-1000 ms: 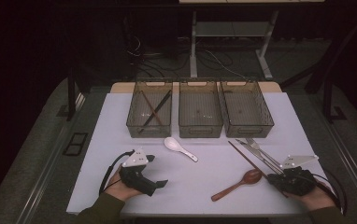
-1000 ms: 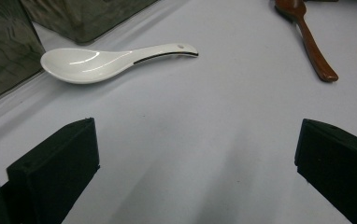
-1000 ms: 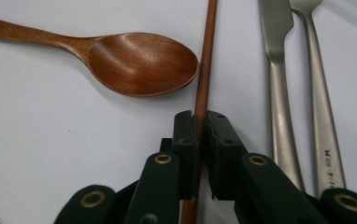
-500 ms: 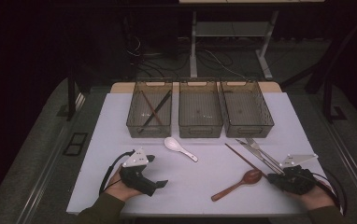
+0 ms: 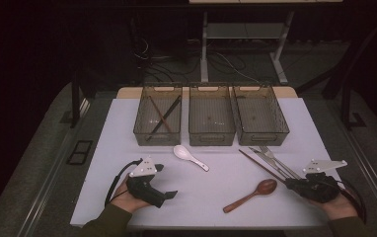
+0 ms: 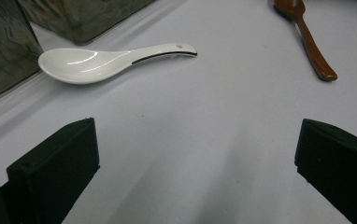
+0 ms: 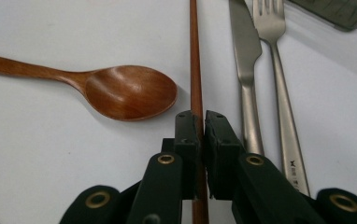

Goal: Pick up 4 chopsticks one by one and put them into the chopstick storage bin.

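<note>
Pinched between the jaws of the right claw (image 7: 198,122) is a brown wooden chopstick (image 7: 195,60), which runs straight on past the jaw tips; in the high view it lies as a thin dark line (image 5: 261,165) on the white tabletop (image 5: 216,197), slanting up and left from the right claw (image 5: 289,181) toward the right-hand bin. Just beside it on one side rests the bowl of a wooden spoon (image 7: 125,91), close to the stick; on the other side lie a steel knife (image 7: 244,46) and a fork (image 7: 279,84), side by side. Farther left, a white ceramic soup spoon (image 5: 189,156) sits alone near the middle bin (image 5: 211,136). The left claw (image 6: 195,154) rests low over bare tabletop, jaws spread wide with nothing between them. Three mesh bins stand in a row at the back; the left bin (image 5: 142,132) holds dark sticks, likely chopsticks.
</note>
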The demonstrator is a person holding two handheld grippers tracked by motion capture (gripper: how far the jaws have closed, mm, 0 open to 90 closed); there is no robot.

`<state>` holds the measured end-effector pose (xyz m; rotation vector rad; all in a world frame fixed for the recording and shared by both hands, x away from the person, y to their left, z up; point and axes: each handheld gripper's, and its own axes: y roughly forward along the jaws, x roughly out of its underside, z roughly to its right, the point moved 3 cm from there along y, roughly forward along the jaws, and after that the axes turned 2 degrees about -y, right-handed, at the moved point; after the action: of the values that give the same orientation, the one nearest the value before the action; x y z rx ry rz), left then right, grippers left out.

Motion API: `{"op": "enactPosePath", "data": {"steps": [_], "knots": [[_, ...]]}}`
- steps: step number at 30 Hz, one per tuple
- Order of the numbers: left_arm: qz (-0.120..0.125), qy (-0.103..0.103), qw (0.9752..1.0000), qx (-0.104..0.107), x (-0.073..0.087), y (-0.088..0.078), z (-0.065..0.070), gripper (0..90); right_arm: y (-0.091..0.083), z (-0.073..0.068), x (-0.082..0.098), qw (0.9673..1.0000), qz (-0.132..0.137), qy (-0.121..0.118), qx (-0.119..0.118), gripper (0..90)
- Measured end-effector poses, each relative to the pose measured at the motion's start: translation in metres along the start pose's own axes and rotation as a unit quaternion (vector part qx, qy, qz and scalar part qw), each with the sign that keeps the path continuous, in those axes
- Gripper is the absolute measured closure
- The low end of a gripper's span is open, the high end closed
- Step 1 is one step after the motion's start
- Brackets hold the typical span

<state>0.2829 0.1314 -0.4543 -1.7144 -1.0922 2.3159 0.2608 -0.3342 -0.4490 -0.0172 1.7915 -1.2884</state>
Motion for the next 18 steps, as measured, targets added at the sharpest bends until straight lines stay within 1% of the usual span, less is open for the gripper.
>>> {"op": "enactPosePath", "data": {"steps": [1,5,6,7,8,12,15,18], "knots": [[0.000,0.000,1.0000,0.000,0.000,0.000,0.000,0.0,-0.001,0.001,0.000,1.0000,0.003,-0.001,0.000,84.5],[-0.001,0.000,1.0000,0.000,0.000,0.000,0.000,0.0,-0.007,0.002,-0.002,0.9996,0.024,0.010,-0.010,84.4],[-0.001,0.000,1.0000,0.000,0.000,0.000,0.000,0.0,-0.008,0.002,-0.003,0.9993,0.031,0.013,-0.015,84.4],[-0.001,0.000,1.0000,0.000,0.000,0.000,0.000,0.0,-0.010,0.002,-0.003,0.9992,0.032,0.014,-0.019,84.4],[-0.001,0.001,1.0000,0.001,0.000,0.000,0.000,0.0,-0.011,0.003,-0.004,0.9991,0.038,0.010,-0.017,84.4],[-0.003,0.004,1.0000,0.000,0.000,0.000,0.000,0.0,-0.015,0.004,-0.006,0.9980,0.057,0.008,-0.027,84.4],[-0.003,0.004,1.0000,0.000,0.000,0.000,-0.001,0.0,-0.018,0.003,-0.008,0.9971,0.068,0.011,-0.033,84.4],[0.000,0.000,1.0000,0.001,0.000,0.001,0.000,0.0,-0.021,0.003,-0.011,0.9962,0.077,0.009,-0.039,84.4]]}}
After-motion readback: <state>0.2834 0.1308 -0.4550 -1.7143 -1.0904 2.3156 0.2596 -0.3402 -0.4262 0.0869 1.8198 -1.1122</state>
